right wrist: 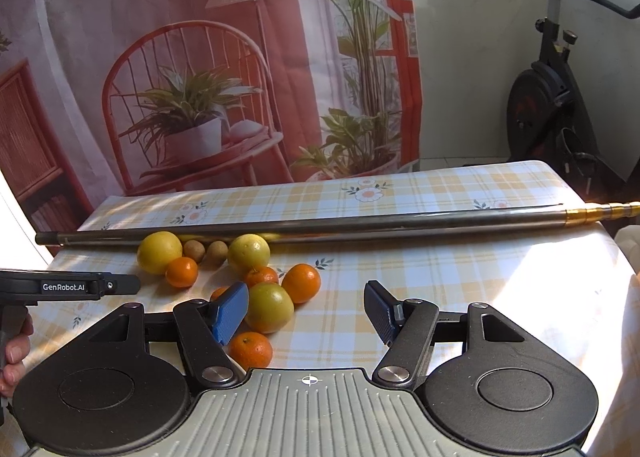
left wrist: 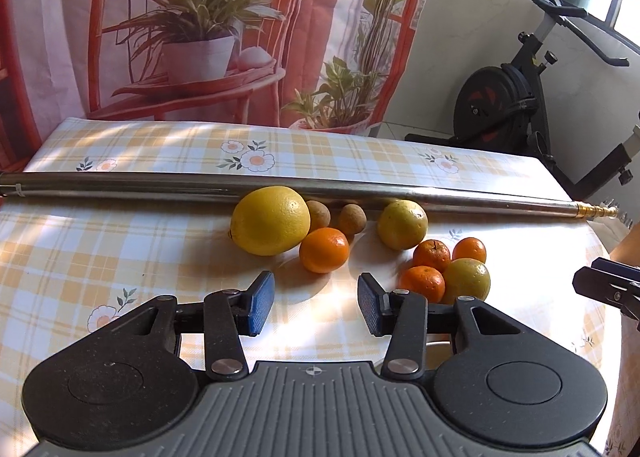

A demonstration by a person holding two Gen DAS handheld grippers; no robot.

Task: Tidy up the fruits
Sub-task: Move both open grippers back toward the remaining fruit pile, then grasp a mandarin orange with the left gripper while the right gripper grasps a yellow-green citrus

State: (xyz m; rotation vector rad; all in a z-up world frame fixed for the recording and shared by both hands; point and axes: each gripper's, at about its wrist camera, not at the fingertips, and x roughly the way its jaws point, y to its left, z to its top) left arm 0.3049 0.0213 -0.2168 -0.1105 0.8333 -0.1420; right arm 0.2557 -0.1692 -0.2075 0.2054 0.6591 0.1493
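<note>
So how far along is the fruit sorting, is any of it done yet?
Nothing looks sorted yet. The big yellow citrus, small oranges and two little brown fruits lie mixed in a loose cluster beside the metal pole on the checked tablecloth. Nothing is in hand: the left gripper and right gripper are both open and empty. All the grouping is left.

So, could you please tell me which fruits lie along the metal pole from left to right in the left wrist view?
Large yellow citrus → first small brown fruit → second small brown fruit → smaller yellow-green citrus. The oranges sit nearer the camera, so I leave them out of this row.
</note>
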